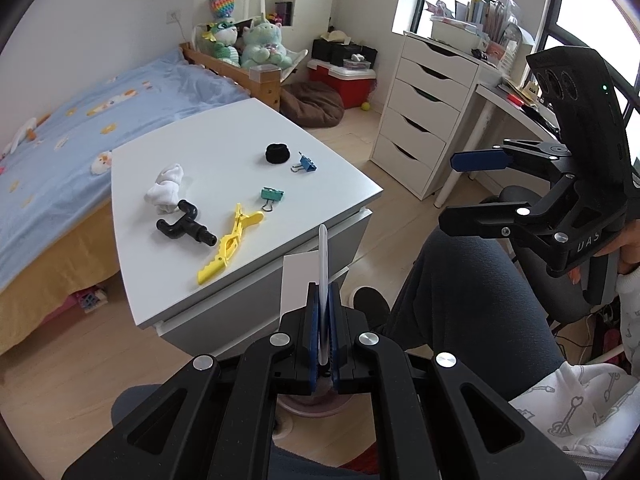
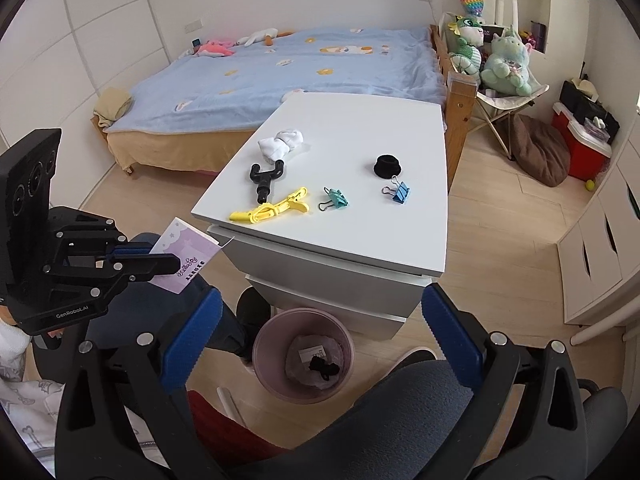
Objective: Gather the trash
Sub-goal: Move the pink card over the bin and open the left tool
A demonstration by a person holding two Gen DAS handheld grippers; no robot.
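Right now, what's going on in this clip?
A seated person is clearing trash with two handheld grippers. The left gripper is shut on a thin paper card, held off the cabinet's near edge, not yet over the pink bin on the floor. The right gripper is open and empty above that bin. Clips, a yellow clamp and a white sock lie on the cabinet top.

glossy white cabinet top (image 2: 360, 120); matt paper card (image 2: 188, 252)
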